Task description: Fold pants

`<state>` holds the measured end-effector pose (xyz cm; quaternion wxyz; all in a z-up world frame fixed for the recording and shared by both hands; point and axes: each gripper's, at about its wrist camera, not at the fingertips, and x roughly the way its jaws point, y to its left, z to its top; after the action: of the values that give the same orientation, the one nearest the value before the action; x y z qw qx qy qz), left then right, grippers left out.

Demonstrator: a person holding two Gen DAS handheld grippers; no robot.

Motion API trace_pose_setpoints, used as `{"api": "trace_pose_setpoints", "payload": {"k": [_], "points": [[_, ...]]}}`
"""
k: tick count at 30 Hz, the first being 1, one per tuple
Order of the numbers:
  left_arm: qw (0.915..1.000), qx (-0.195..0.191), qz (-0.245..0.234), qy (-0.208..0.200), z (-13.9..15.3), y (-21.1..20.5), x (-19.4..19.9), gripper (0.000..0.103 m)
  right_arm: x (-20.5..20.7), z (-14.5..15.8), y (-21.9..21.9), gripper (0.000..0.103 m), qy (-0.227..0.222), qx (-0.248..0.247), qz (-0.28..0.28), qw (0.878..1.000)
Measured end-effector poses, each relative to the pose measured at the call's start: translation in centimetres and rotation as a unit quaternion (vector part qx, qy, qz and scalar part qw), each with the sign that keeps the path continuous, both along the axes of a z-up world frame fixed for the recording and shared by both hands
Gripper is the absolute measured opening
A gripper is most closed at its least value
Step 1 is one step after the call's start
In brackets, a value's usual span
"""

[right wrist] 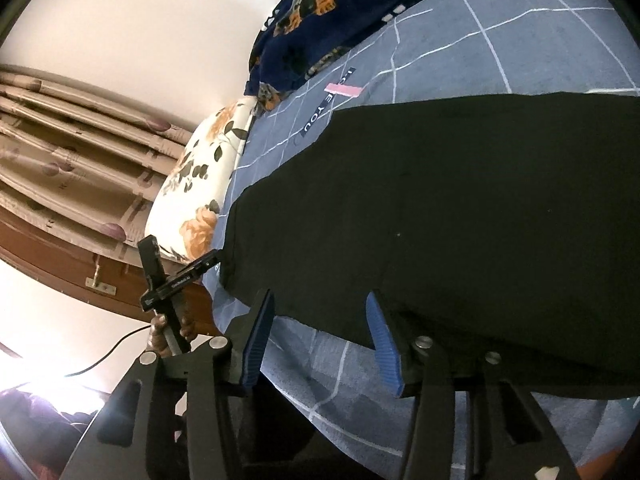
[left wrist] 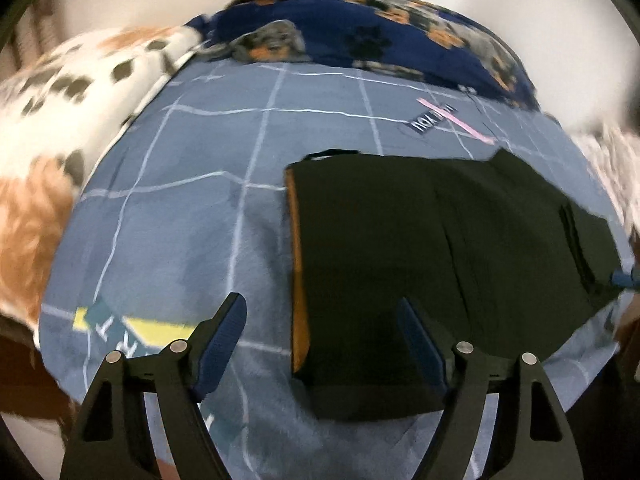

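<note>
Black pants [left wrist: 440,232] lie folded flat on the blue grid bedsheet [left wrist: 180,208]. An orange lining strip [left wrist: 298,280] shows along their left end. My left gripper [left wrist: 320,342] hangs open over that end, with one finger above the sheet and the other above the black cloth. In the right wrist view the pants [right wrist: 460,200] fill the middle. My right gripper [right wrist: 319,310] is open at their near edge, and the cloth edge lies between the blue pads [right wrist: 256,344] without being pinched. A blue tip [left wrist: 622,278] of the right gripper shows at the pants' right end.
A navy dog-print blanket [left wrist: 380,36] is heaped at the far side of the bed. Beside it lies a white floral pillow [right wrist: 196,200]. A hand [right wrist: 172,330] holds a black tool [right wrist: 160,276] by the pants' left end. Curtains [right wrist: 60,152] and a wooden frame [right wrist: 52,264] stand beyond.
</note>
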<state>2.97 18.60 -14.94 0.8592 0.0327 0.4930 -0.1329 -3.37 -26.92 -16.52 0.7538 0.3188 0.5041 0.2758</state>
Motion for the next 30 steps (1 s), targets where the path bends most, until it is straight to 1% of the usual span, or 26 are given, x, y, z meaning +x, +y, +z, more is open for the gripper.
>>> {"api": "trace_pose_setpoints", "payload": {"k": [2, 5, 12, 13, 14, 15, 16, 18, 20, 27, 30], "points": [[0.9999, 0.012, -0.012, 0.001, -0.3, -0.6, 0.4, 0.078, 0.1, -0.3, -0.1, 0.047, 0.004, 0.001, 0.001, 1.0], [0.9993, 0.032, -0.018, 0.0, -0.7, -1.2, 1.0, 0.078, 0.2, -0.6, 0.4, 0.049, 0.009, 0.0, 0.005, 1.0], [0.9979, 0.044, -0.047, -0.009, -1.4, -2.5, 1.4, 0.077, 0.4, -1.2, 1.3, 0.053, 0.018, 0.002, 0.007, 1.0], [0.9974, 0.048, -0.051, -0.016, -1.4, -2.7, 1.3, 0.075, 0.5, -1.3, 1.5, 0.053, 0.02, 0.003, 0.008, 1.0], [0.9971, 0.047, -0.057, -0.018, -1.4, -2.9, 1.2, 0.064, 0.5, -1.4, 1.6, 0.053, 0.021, 0.003, 0.009, 1.0], [0.9969, 0.048, -0.06, -0.017, -1.4, -3.1, 1.2, 0.06, 0.5, -1.4, 1.7, 0.055, 0.022, 0.002, 0.01, 1.0], [0.9966, 0.055, -0.058, -0.02, -1.4, -3.3, 1.2, 0.059, 0.5, -1.5, 1.8, 0.057, 0.024, 0.001, 0.01, 1.0], [0.9957, 0.063, -0.061, -0.028, -1.2, -3.6, 1.1, 0.047, 0.5, -1.8, 2.0, 0.059, 0.027, 0.004, 0.01, 1.0], [0.9947, 0.075, -0.061, -0.036, -1.1, -3.9, 0.9, 0.042, 0.6, -1.9, 2.1, 0.059, 0.028, 0.004, 0.01, 1.0], [0.9925, 0.096, -0.06, -0.045, -1.1, -4.4, 0.8, 0.041, 0.7, -2.3, 2.6, 0.059, 0.033, 0.005, 0.015, 0.999], [0.9925, 0.097, -0.06, -0.045, -1.1, -4.4, 0.9, 0.041, 0.7, -2.3, 2.6, 0.061, 0.033, 0.005, 0.015, 0.999]]}}
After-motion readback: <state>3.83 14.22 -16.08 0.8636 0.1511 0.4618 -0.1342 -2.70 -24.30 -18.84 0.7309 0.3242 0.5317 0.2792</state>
